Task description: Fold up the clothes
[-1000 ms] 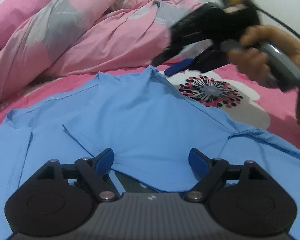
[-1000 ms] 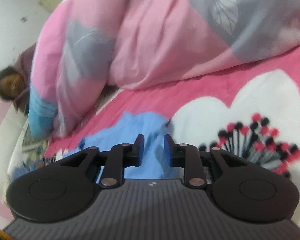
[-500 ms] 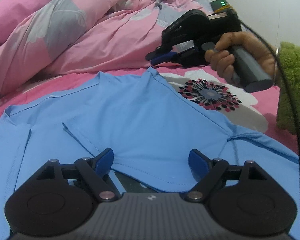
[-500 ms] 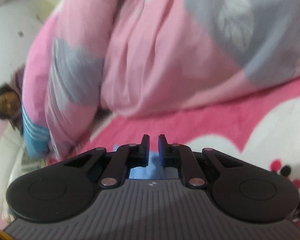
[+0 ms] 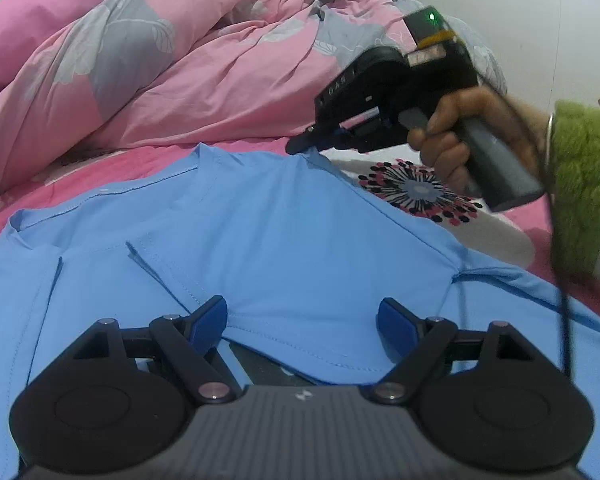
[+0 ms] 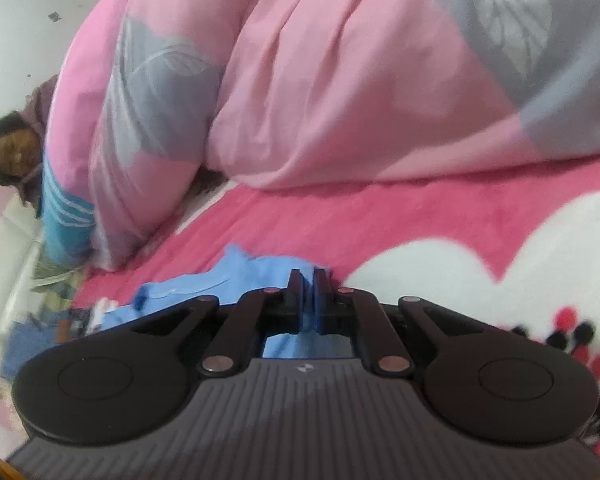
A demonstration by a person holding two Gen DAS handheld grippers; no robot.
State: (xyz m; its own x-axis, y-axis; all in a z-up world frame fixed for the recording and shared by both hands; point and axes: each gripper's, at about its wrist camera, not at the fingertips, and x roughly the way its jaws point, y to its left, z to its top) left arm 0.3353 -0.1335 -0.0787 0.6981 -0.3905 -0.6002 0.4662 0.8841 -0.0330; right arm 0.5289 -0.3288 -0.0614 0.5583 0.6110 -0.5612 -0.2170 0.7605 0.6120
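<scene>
Now, bed: a pink blanket (image 5: pixel 512 236) with a white heart and a dotted flower carries all; a bunched pink and grey duvet (image 5: pixel 180 72) lies beyond both tongs.
Blue shirt (image 5: pixel 300 240): it lies spread and mostly flat on the blanket, directly ahead of and under the left gripper (image 5: pixel 302 320), and it reaches out to the tips of the right gripper (image 5: pixel 306 144).
Direction of shirt: as I judge it, the long axis runs from the left gripper's side away toward the duvet; a stitched hem edge is nearest to the left gripper, and the far edge ends in a raised corner at the right gripper. Which end is collar I cannot tell.
Left gripper: jaws stand wide, nothing between them, and the hem lies just in front of the pads.
Right gripper: jaws are narrow and pinch the far corner of the shirt; in its own view the blue cloth sits between the pads (image 6: pixel 319 300).
Step in hand: probably the taking of the far corner for a fold.
Next move: it seems to call for lifting this corner and carrying it back toward the left gripper, while the left one takes or holds down the near hem, so the cloth does not slide.
</scene>
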